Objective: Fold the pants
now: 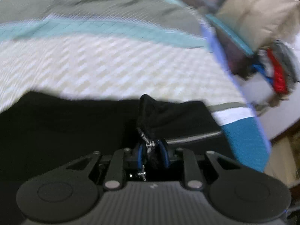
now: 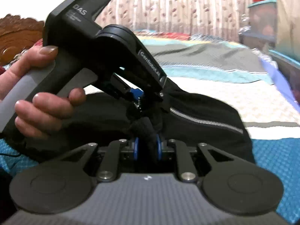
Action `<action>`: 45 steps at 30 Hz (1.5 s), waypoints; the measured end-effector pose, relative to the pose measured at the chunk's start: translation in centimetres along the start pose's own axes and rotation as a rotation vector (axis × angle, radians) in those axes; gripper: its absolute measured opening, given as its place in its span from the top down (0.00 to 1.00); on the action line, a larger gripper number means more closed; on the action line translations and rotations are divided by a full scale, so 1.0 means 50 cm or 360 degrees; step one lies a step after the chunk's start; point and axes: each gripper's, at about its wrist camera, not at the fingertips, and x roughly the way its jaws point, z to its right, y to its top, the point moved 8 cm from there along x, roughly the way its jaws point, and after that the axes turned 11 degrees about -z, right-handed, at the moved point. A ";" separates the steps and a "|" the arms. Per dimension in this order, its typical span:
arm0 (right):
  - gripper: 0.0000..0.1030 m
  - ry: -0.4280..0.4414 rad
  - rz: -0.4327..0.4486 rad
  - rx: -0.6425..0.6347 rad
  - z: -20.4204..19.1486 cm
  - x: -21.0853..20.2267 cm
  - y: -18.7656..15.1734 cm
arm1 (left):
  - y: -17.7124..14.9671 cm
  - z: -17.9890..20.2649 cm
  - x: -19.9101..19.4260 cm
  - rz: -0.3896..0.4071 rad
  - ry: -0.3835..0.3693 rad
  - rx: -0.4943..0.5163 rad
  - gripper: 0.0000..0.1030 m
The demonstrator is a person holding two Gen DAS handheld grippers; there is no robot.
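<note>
Black pants [image 1: 75,123] lie on a patterned bedspread [image 1: 112,65]. My left gripper [image 1: 152,150] is shut on a bunched peak of the black cloth with a bit of silver zipper between the blue pads. In the right wrist view the black pants [image 2: 206,116] show a silver zipper [image 2: 206,121] running to the right. My right gripper [image 2: 147,144] is shut on a rolled fold of the pants. Just ahead of it a hand [image 2: 37,97] holds the left gripper [image 2: 138,99], its tip pinching the cloth beside the zipper.
The bedspread [image 2: 206,71] has grey, teal and white bands. A beige cushion [image 1: 258,13] and a red and blue bundle [image 1: 277,71] sit past the bed's right edge. A carved wooden headboard [image 2: 18,30], a curtain [image 2: 178,7] and a teal container [image 2: 262,15] stand behind.
</note>
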 end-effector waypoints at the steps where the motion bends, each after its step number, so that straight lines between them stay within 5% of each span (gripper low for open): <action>1: 0.79 0.0016 -0.0044 -0.0013 -0.011 0.015 -0.006 | -0.010 -0.018 0.020 -0.0036 0.0041 -0.0039 0.74; 4: 0.73 -0.0017 -0.0224 -0.0057 -0.036 0.069 -0.038 | -0.011 -0.022 0.028 -0.0014 0.0104 0.0040 0.62; 8: 0.55 -0.0083 -0.0180 -0.0122 -0.065 0.045 -0.031 | -0.001 -0.005 0.003 -0.0016 0.0133 0.0059 0.58; 13: 0.54 -0.0060 -0.0082 -0.0081 -0.089 -0.024 -0.022 | -0.054 -0.061 -0.083 0.0035 0.0016 -0.0025 0.56; 18: 0.54 0.0018 -0.0061 -0.0048 -0.154 -0.050 -0.021 | -0.155 -0.162 -0.190 0.0121 0.0076 -0.0059 0.54; 26: 0.54 0.0287 -0.0298 0.0112 -0.240 0.015 -0.021 | -0.325 -0.316 -0.299 0.0225 0.0217 -0.0302 0.53; 33: 0.54 0.0265 -0.0405 0.0220 -0.243 0.032 -0.025 | -0.353 -0.327 -0.300 0.0237 0.0241 -0.0308 0.53; 45: 0.54 0.0307 -0.0389 0.0453 -0.213 0.017 -0.045 | -0.371 -0.321 -0.295 0.0207 0.0344 -0.0268 0.53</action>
